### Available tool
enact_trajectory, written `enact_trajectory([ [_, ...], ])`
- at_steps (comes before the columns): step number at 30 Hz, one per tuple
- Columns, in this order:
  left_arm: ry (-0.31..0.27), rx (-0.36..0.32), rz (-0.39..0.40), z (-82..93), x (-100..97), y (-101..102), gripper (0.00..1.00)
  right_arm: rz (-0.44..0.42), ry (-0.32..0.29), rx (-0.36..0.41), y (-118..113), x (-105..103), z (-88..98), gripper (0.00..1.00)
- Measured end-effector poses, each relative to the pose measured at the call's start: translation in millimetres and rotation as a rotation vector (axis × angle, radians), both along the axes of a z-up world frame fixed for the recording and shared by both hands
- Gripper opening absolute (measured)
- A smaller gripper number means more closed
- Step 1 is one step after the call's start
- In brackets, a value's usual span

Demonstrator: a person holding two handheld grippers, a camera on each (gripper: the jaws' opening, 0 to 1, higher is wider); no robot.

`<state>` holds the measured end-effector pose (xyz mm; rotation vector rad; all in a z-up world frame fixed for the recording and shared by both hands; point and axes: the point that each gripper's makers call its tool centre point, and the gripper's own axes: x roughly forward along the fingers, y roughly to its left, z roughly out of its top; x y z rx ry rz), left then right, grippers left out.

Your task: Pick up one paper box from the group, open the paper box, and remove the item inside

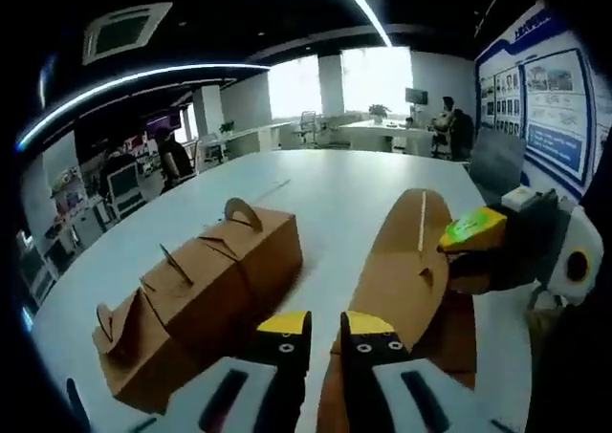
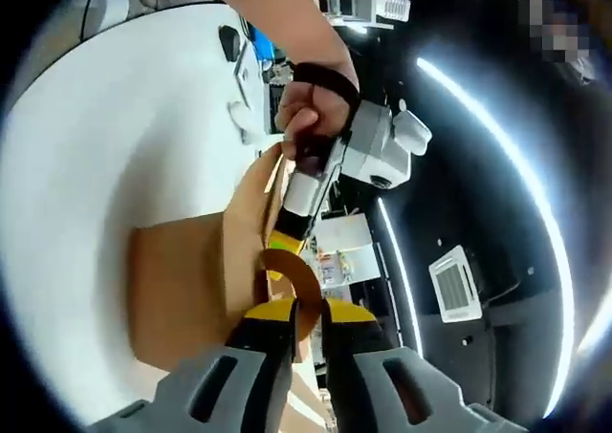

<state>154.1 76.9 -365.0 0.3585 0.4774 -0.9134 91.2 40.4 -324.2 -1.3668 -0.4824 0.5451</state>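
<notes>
Left gripper view
- Own tool: the left gripper (image 1: 325, 330), yellow-tipped with black jaws, rises from the bottom edge; its jaws stand narrowly apart, and I cannot tell whether they pinch the cardboard beside them.
- Task's thing: the opened brown paper box (image 1: 406, 270) lies just ahead and right of the jaws, its long rounded flap stretched out flat over the white round table (image 1: 325, 189).
- Other tool: the right gripper (image 1: 457, 245) comes in from the right, its yellow-green tip touching the flap's edge.
- Group: two closed brown paper boxes (image 1: 206, 294) with curved handle tabs sit side by side on the table, left of the jaws.
- Background: an office with desks and a seated person (image 1: 448, 122) far off.

Right gripper view
- Own tool: the right gripper's jaws are closed on the thin curved brown tab (image 2: 295, 285) of the box.
- Task's thing: the box's brown panel (image 2: 186, 294) lies against the white table, left of the jaws.
- Other tool: the left gripper, held by a hand (image 2: 311, 118) with a black wrist strap, reaches the box's upper edge.
</notes>
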Motion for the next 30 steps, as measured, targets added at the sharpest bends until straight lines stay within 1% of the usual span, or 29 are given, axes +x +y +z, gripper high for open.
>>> enact_trajectory([
  [1, -0.002, 0.003, -0.007, -0.7, -2.4, -2, 0.09, -0.003, -0.012, 0.003, 0, -1, 1.6, 0.12],
  [3, -0.005, 0.005, -0.011, -1.5, -4.4, -5, 0.04, -0.007, -0.026, 0.008, 0, -1, 4.4, 0.13],
  [6, -0.028, 0.014, -0.013, -1.2, -4.6, -4, 0.04, -0.021, -0.040, 0.029, -2, 0, 11.2, 0.14],
  [10, -0.028, 0.002, -0.009, -1.1, -5.5, -4, 0.04, -0.026, -0.055, 0.037, -4, -2, 16.9, 0.15],
  [11, -0.028, 0.003, -0.009, -1.1, -5.6, -4, 0.04, -0.023, -0.050, 0.043, -4, -3, 18.6, 0.14],
  [13, -0.030, 0.005, -0.008, -1.0, -5.6, -4, 0.04, -0.023, -0.039, 0.042, -4, -3, 18.6, 0.14],
  [14, -0.029, 0.003, -0.008, -1.0, -5.6, -4, 0.04, -0.027, -0.022, 0.035, -4, -2, 16.4, 0.14],
  [15, -0.027, 0.002, -0.008, -0.9, -5.1, -4, 0.04, -0.034, -0.003, 0.029, -5, -1, 15.0, 0.14],
  [18, -0.025, -0.005, -0.006, -1.0, -4.1, -4, 0.04, -0.030, 0.077, 0.031, -3, 1, 11.0, 0.13],
  [19, -0.025, -0.007, -0.005, -1.0, -3.6, -4, 0.04, -0.023, 0.095, 0.038, -3, 0, 12.1, 0.12],
  [20, -0.024, -0.011, -0.004, -1.0, -3.4, -4, 0.04, -0.010, 0.125, 0.068, -2, -1, 13.7, 0.12],
  [22, -0.024, -0.015, -0.002, -0.9, -2.7, -4, 0.04, -0.016, 0.168, 0.103, -4, -1, 19.4, 0.11],
  [24, -0.026, -0.019, 0.000, -1.1, -1.8, -3, 0.04, -0.009, 0.173, 0.107, -6, -1, 25.8, 0.11],
  [26, -0.034, -0.021, 0.007, -1.2, 0.1, -3, 0.04, -0.004, 0.186, 0.107, -6, -2, 27.6, 0.11],
  [27, -0.037, -0.021, 0.011, -1.8, 1.3, -3, 0.04, -0.007, 0.172, 0.091, -7, -2, 28.0, 0.11],
  [30, -0.040, -0.023, 0.019, -2.1, 3.2, -3, 0.04, 0.001, 0.169, 0.081, -7, -8, 30.2, 0.11],
])
